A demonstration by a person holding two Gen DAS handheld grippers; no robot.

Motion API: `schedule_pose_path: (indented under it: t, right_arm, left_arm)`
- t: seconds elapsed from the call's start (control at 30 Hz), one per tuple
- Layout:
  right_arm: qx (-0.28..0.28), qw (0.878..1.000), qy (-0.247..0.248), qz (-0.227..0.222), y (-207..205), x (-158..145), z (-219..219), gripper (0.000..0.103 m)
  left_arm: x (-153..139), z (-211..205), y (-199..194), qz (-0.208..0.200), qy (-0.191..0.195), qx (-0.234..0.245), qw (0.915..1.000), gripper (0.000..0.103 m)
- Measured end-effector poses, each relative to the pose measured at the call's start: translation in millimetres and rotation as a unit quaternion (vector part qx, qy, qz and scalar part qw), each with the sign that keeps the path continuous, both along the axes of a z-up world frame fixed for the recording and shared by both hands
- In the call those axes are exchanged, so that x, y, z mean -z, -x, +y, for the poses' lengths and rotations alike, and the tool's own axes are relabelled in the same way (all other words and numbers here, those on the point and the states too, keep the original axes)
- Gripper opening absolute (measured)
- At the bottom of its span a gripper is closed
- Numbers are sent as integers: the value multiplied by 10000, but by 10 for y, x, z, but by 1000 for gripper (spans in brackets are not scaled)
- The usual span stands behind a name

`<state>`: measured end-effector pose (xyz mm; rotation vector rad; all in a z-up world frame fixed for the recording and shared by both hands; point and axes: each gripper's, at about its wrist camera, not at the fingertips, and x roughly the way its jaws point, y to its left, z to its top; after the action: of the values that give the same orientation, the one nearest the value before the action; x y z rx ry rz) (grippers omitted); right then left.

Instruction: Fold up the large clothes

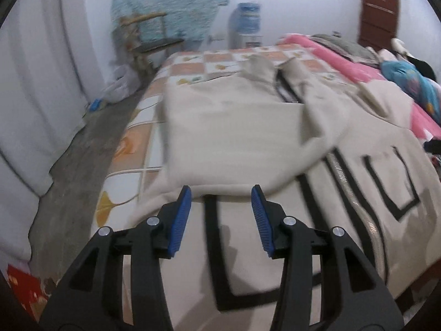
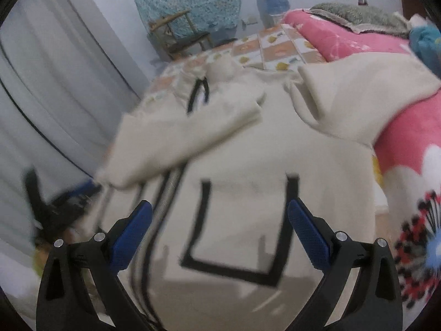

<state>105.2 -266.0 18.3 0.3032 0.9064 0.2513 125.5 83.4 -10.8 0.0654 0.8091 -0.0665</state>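
The cream zip-up jacket (image 1: 248, 143) lies spread on the bed (image 1: 193, 63), one sleeve (image 2: 182, 138) already laid across its chest. Both the left tongs (image 1: 222, 195) and the right tongs (image 2: 219, 209) hang wide open above it, holding nothing. The far sleeve (image 2: 358, 96) rides up on the pink blanket (image 2: 344, 41); a pull there could drag the blanket or undo the fold.

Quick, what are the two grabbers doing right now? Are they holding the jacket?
Left gripper: jaws open, holding nothing, over the cream zip jacket.
Right gripper: jaws wide open, holding nothing, above the jacket's pocket.
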Motion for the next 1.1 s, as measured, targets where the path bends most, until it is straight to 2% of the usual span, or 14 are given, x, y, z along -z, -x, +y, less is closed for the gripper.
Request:
schedule_pose_path:
  t: [0.1,0.3,0.43,0.5,0.57,0.63,0.67,0.7,0.73,0.77,0.9,1.0,1.1]
  right_arm:
    - [-82,9999,-69,-90,-278,-130,34,93]
    - [-539,9962,677,-30,-1173,-179,514,83]
    - [-788,9876,1332,271,-1853,44,911,83]
    - [-738,9816,1673,550,-2196,254,1036,80]
    - [-602,9743,2018,807,-2435,441,1059,74]
    - [-499,9692,2203,981,-2570,580,1034,60]
    - [-454,9717,2140,895,-2577,558,1004,49]
    - [-398,9704,2208,888,-2568,521,978,26]
    - [-442,9739,2054,863,-2548,488,946,14]
    - [-456,9780,1868,814,-2491,421,905,14]
    - [-449,9856,1619,191,-2063,26,757,12]
    - [-362,9910,1243,-338,-1479,-294,512,12]
    - [-162,9926,1045,-604,-953,-390,290,12]
  left_arm:
    - [114,80,-222,45,214,-280,9994,43]
    - [289,267,-347,153,606,-678,9957,44]
    - [321,237,-331,39,517,-696,9962,44]
    - [328,228,-317,-6,504,-716,9962,44]
    - [325,234,-303,-47,522,-721,9960,44]
    - [332,248,-297,-81,570,-709,9958,44]
    - [335,255,-294,-92,589,-702,9958,44]
    - [338,261,-292,-106,612,-694,9957,44]
    - [340,265,-287,-117,626,-693,9956,44]
    - [342,266,-285,-130,634,-693,9955,44]
    - [341,262,-294,-126,625,-701,9955,44]
    - [343,267,-295,-98,648,-711,9953,44]
    - [340,267,-296,-97,645,-717,9953,45]
